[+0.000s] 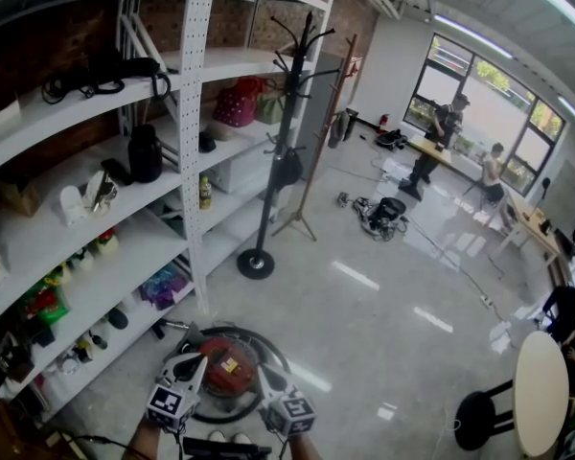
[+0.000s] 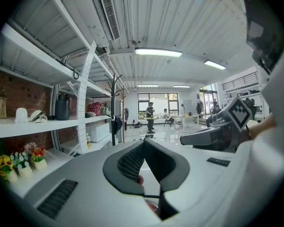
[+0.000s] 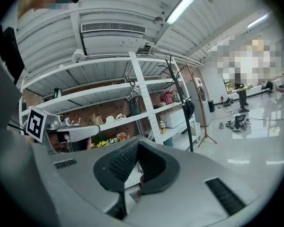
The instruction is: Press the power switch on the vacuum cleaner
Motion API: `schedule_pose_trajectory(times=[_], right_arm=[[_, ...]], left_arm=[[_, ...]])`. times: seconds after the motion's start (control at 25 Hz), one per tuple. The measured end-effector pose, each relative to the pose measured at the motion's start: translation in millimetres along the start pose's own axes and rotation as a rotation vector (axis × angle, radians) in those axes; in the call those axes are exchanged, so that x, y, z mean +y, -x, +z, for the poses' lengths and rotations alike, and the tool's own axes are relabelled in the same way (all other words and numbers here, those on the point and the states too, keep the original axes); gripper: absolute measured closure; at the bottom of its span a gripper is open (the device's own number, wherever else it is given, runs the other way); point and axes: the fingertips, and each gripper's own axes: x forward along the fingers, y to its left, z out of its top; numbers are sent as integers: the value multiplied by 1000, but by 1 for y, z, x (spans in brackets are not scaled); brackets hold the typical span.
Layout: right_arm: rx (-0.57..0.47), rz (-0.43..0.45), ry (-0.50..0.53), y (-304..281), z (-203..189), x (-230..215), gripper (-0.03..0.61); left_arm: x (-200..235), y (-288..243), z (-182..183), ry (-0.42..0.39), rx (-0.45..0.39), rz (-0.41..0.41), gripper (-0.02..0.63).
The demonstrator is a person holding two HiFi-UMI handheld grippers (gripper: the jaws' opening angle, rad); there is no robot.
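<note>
White shelving (image 1: 96, 209) fills the left, and glossy floor (image 1: 364, 305) runs off to the far windows. The red vacuum cleaner (image 1: 228, 372) sits on the floor by the foot of the shelving, directly below the person. Left tongs (image 1: 194, 366) and right tongs (image 1: 266, 378) hover over it, one at each side of the red body, neither clearly touching. Both tongs are closed tip to tip with nothing gripped. The power switch is too small to pick out. Judgement: tongs in position, press not yet made; a closed tip has to come down on the switch.
</note>
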Motion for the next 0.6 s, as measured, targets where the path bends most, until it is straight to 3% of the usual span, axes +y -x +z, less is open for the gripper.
schedule_pose_trajectory(times=[0.6], right_arm=[[-54, 9, 39, 25, 45, 19, 566]], left_arm=[[17, 29, 34, -20, -53, 80, 606]])
